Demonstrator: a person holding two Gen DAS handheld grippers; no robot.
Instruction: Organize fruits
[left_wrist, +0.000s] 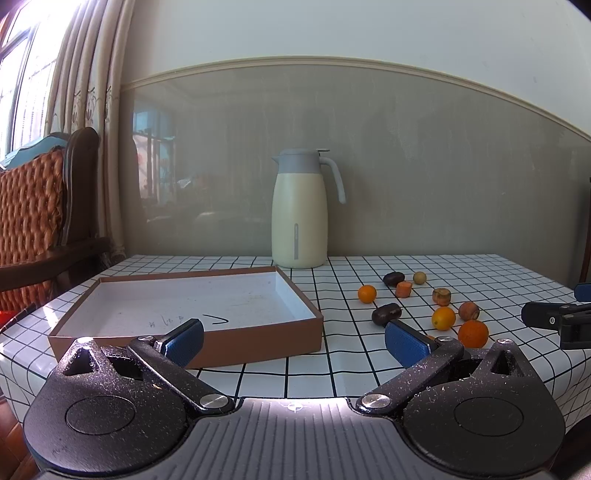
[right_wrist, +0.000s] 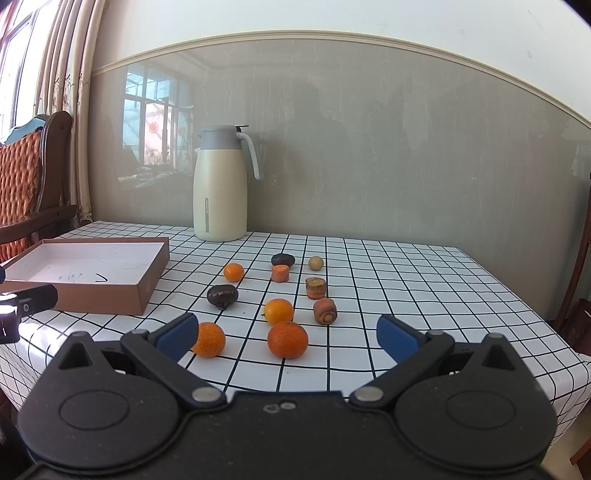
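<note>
A shallow brown cardboard box (left_wrist: 184, 308) (right_wrist: 88, 271) with a white floor lies on the left of the table, nothing in it. Several small fruits and carrot pieces are scattered to its right: oranges (right_wrist: 287, 339) (right_wrist: 208, 339) (right_wrist: 279, 311) (right_wrist: 233, 272), dark round fruits (right_wrist: 222, 296) (right_wrist: 283, 259), carrot chunks (right_wrist: 280, 273) (right_wrist: 316, 287) (right_wrist: 325, 311) and a pale green ball (right_wrist: 316, 263). My left gripper (left_wrist: 293, 338) is open in front of the box's near right corner. My right gripper (right_wrist: 286, 334) is open, low over the near table edge, with the nearest oranges just beyond its fingers.
A cream thermos jug (left_wrist: 300, 208) (right_wrist: 221, 184) stands at the back by the grey wall. The table wears a white checked cloth (right_wrist: 424, 302). A wooden chair with a woven orange cushion (left_wrist: 31, 206) stands at the left beside curtains.
</note>
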